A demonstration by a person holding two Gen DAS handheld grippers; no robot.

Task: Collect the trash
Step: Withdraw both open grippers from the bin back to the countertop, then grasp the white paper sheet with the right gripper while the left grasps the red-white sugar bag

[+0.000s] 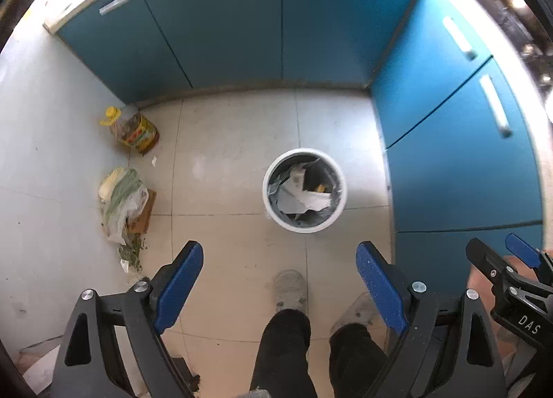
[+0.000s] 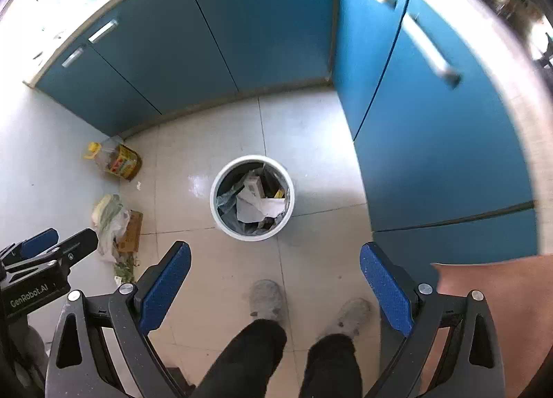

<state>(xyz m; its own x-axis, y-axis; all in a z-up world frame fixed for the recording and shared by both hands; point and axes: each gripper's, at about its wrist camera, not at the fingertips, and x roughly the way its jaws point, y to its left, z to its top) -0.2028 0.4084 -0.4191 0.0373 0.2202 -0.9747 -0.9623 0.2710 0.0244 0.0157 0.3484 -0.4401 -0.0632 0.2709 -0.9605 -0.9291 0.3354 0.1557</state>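
A round white trash bin [image 1: 273,206] [image 2: 216,215] with a grey liner stands on the tiled floor, holding crumpled white paper [image 1: 300,199] [image 2: 257,206] and other scraps. My left gripper [image 1: 279,253] is open and empty, held high above the floor, nearer than the bin. My right gripper [image 2: 275,254] is also open and empty at about the same height. Each gripper shows at the edge of the other's view. A small white scrap [image 1: 154,161] [image 2: 139,185] lies on the floor near the wall.
Blue cabinets [image 1: 242,25] [image 2: 432,142] line the far and right sides. A yellow-capped oil bottle [image 1: 133,129] [image 2: 115,159], a plastic bag of greens [image 1: 121,204] [image 2: 110,221] and a cardboard box [image 1: 142,216] sit by the left wall. The person's grey slippers [image 1: 290,289] [image 2: 268,297] are below.
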